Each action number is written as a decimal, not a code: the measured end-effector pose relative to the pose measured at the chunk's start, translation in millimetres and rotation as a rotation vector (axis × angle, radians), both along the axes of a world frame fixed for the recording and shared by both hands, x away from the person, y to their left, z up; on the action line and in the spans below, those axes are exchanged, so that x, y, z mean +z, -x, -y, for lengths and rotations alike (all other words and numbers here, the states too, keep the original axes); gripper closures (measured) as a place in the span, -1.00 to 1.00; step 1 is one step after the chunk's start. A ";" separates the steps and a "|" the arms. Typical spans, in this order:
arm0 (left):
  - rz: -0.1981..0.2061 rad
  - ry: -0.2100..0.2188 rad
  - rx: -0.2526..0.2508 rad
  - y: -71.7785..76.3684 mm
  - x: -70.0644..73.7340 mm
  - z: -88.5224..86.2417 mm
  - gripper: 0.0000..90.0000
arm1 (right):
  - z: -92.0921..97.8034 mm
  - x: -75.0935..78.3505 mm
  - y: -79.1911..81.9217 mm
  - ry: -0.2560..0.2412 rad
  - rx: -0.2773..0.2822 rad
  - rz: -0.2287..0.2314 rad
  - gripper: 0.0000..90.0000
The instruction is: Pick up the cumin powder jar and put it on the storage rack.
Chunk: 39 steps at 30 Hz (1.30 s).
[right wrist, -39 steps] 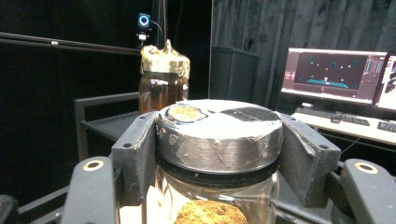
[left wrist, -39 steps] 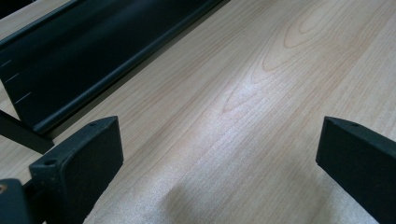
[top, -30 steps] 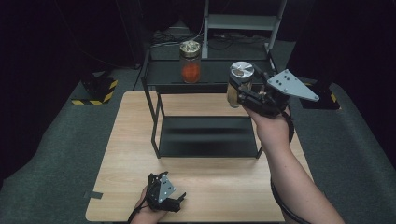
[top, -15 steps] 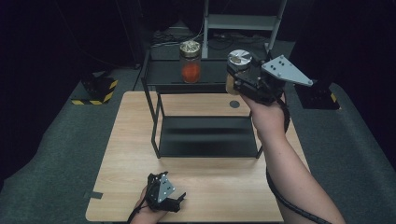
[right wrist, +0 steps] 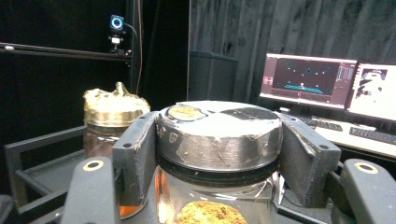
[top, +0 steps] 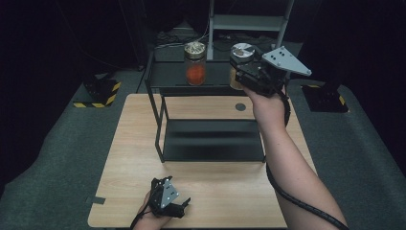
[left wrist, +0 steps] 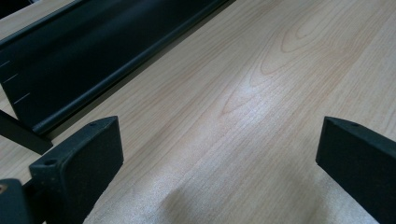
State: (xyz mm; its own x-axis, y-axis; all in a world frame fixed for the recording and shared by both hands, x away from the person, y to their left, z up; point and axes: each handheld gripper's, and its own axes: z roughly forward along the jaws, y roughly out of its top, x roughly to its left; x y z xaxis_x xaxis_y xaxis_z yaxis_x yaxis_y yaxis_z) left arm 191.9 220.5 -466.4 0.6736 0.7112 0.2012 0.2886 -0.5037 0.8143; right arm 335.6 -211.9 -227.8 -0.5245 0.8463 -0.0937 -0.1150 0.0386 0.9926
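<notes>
While the left claw (top: 184,205) rests low at the near edge of the tabletop (top: 134,143) with its jaws spread wide over bare wood, the right claw (top: 238,64) is up at the top shelf of the black rack (top: 163,76) near the far edge. In the right gripper view its jaws press against both sides of a silver lid (right wrist: 219,133) — the lid of a glass jar (right wrist: 215,200) with brownish powder showing inside. From above, that jar (top: 234,79) sits at the right end of the top shelf, though whether its base touches the shelf or hangs just over it cannot be told. Another jar (top: 195,64), gold-lidded with orange-red contents, stands upright on the same shelf, to the left of the gripped jar and apart from it. The rack's lower shelf (top: 213,146) lies dark over the middle of the tabletop, between the two claws. Monitors (right wrist: 308,81) glow in the background — behind the rack in the right gripper view.
</notes>
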 end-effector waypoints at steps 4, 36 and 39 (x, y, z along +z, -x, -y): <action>0.000 0.006 0.001 0.3 -0.4 -0.9 -0.98 | -4.3 -0.8 -7.4 -0.002 -0.008 -0.006 -0.23; 0.000 0.026 -0.009 -0.2 -1.4 -5.7 -0.98 | -12.6 -14.6 -41.3 -0.024 -0.052 -0.029 -0.23; 0.002 0.028 -0.012 0.1 -1.7 -6.2 -0.98 | -13.5 -14.6 -41.7 -0.024 -0.054 -0.031 -0.23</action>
